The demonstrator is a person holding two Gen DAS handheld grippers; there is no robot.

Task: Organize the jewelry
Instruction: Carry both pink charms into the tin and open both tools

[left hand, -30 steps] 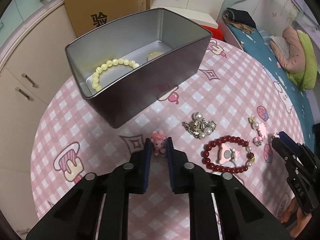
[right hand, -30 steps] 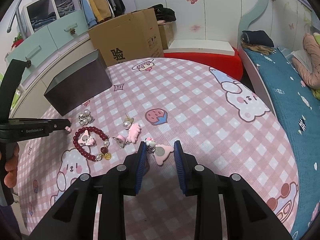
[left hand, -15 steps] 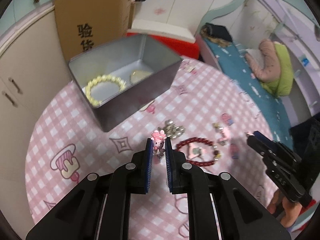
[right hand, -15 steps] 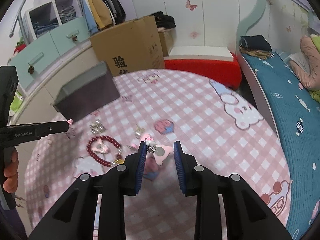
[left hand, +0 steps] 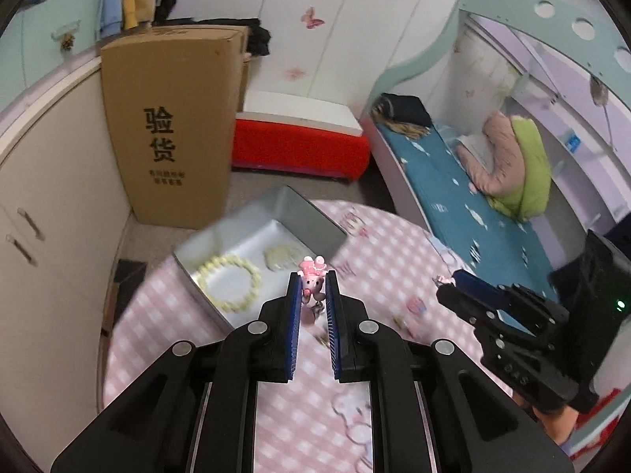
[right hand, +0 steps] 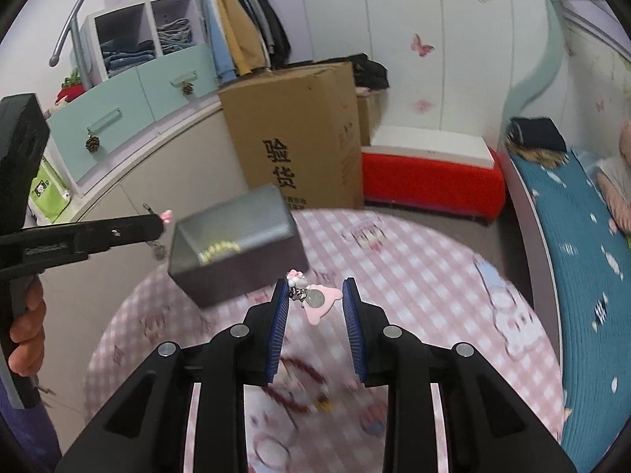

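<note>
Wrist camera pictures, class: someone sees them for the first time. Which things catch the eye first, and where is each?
The left tongs pinch a small pink charm, raised near the open metal tin, where a pale yellow bead bracelet lies on the bottom. The right tongs carry a pink clip above the pink checked tablecloth. Behind the table stands a tall cardboard box.

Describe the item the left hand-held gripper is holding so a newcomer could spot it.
Start at the grey metal tin on the pink checked table. In front of it, the left hand-held gripper pinches a tiny pink figure charm, unlike the pale bead bracelet inside the tin.
</note>
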